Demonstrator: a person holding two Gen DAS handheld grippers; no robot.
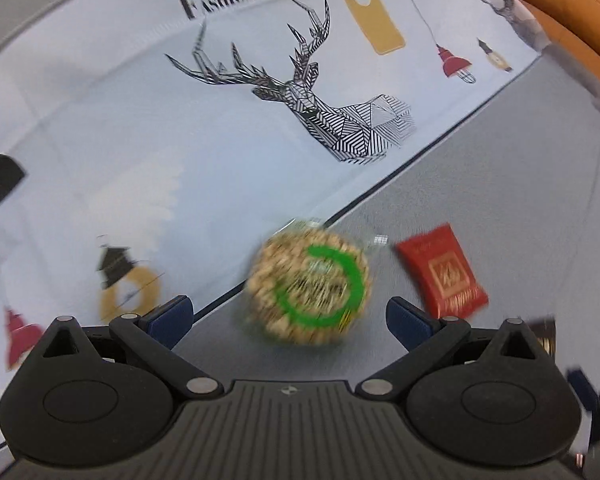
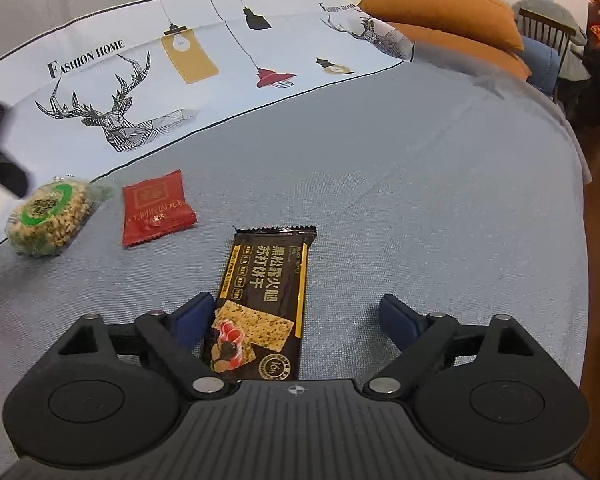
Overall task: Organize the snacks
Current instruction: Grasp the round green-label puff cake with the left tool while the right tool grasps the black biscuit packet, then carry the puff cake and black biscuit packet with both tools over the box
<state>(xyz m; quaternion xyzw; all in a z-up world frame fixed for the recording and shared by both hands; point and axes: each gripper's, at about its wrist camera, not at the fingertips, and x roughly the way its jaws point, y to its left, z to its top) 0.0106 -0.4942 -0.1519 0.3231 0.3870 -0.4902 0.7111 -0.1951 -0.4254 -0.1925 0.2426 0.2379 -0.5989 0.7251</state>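
Three snacks lie on the grey bed (image 2: 420, 168): round puffed-grain cake (image 1: 309, 286) before the wide-open, empty left gripper (image 1: 288, 316), red packet (image 2: 156, 208) beside it, black cracker pack (image 2: 262, 300) between the right gripper's (image 2: 296, 322) open jaws.

Round puffed-grain cake (image 2: 50, 216) in clear wrap with a green ring label lies flat on the grey cover, at the printed cloth's edge. Just right of it, a red packet (image 2: 156, 208) lies flat. Nearer, apart from both, a black cracker pack (image 2: 266, 292) lies lengthwise, face up.
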